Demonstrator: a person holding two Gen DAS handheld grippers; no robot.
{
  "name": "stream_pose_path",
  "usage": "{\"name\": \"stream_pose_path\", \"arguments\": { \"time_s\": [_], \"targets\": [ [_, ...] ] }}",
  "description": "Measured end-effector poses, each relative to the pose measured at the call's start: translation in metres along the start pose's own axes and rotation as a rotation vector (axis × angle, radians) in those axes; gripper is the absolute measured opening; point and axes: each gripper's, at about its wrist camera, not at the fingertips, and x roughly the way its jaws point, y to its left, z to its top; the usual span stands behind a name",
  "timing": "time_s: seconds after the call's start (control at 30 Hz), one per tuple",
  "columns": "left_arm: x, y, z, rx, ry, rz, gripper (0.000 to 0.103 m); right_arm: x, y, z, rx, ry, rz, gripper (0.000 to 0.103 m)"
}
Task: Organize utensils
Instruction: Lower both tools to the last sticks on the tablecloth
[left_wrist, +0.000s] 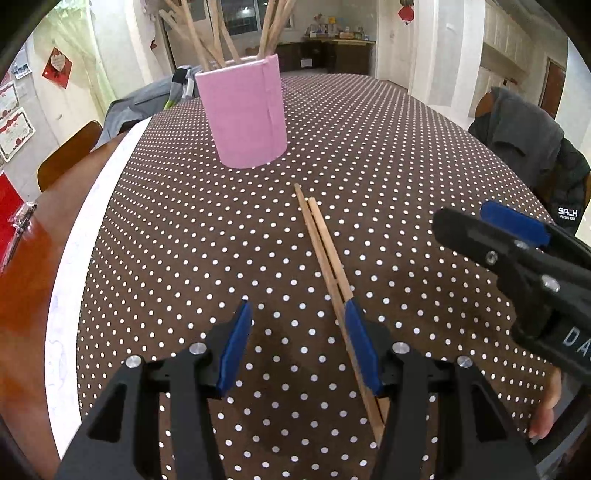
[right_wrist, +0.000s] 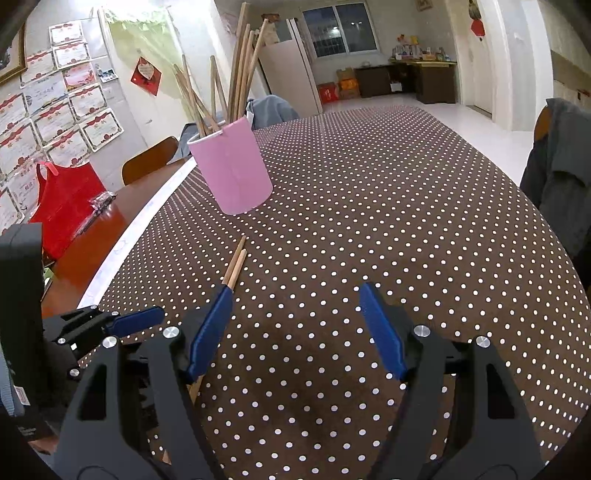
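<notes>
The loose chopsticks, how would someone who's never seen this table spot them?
Start at the polka-dot tablecloth and find the pink holder full of upright sticks. Nearer the grippers lie two wooden chopsticks, side by side. They alone lie flat on the cloth.

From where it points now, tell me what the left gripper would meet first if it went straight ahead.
Most likely the dotted tablecloth: the left gripper points down at bare cloth between its open fingers. The two chopsticks lie just beside its right finger, and the pink holder stands farther off.
</notes>
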Motion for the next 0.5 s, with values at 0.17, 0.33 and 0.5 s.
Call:
{"name": "stream_pose_path", "arguments": {
  "time_s": [0.17, 0.33, 0.5],
  "targets": [
    [0.003, -0.003, 0.004, -0.004, 0.025, 0.012, 0.053, 0.007, -0.002, 0.003, 0.010, 0.025, -0.001, 0.071],
    [0.010, -0.007, 0.013, -0.005, 0.047, 0.033, 0.053, 0.009, -0.007, 0.003, 0.026, 0.032, 0.009, 0.071],
    [0.019, -0.004, 0.028, -0.026, 0.090, 0.012, 0.053, 0.011, -0.010, 0.003, 0.034, 0.037, 0.013, 0.071]
  ]
}}
